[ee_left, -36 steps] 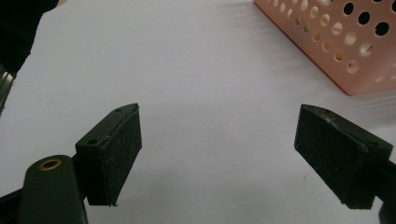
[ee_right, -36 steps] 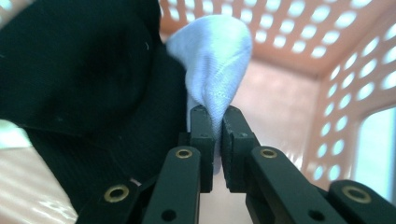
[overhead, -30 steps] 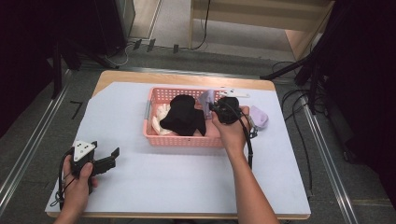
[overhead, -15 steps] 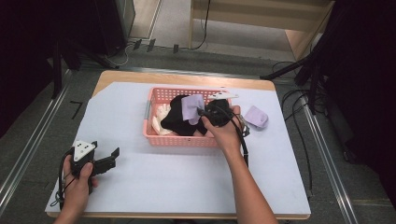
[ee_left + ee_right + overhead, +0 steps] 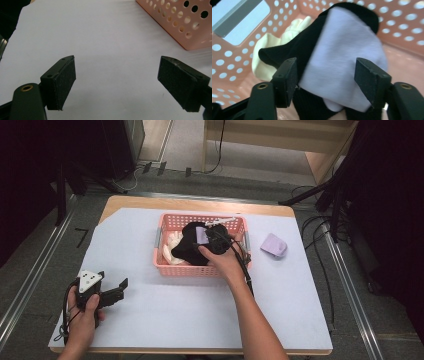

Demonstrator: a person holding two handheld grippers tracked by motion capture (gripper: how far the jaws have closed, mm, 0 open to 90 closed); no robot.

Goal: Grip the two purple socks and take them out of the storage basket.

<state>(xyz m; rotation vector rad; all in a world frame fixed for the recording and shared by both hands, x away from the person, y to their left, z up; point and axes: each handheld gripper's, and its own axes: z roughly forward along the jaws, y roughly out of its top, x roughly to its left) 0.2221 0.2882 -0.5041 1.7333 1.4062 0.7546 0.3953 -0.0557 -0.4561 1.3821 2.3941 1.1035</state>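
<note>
Left gripper [image 5: 112,292] parked at the near left of the white sheet [image 5: 150,310], jaws spread wide over bare sheet with nothing between the pads [image 5: 62,82], pink basket [image 5: 185,22] ahead and off to the right of its jaws. Further right, right gripper [image 5: 209,236] down inside the basket [image 5: 200,269], carried leftward from the basket's right rim over the last second, jaws just opened from a tight pinch. Lilac sock [image 5: 344,57] released: lying between the parted pads [image 5: 370,81], draped on the black garment [image 5: 294,50], with the cream sock [image 5: 269,57] beyond and left of the jaws. Judged from that, one drop finished, sock now in the basket rather than carried. To the right of the right gripper, outside the basket on the sheet, second lilac sock [image 5: 273,245], well apart from the jaws and likely the next pick.
</note>
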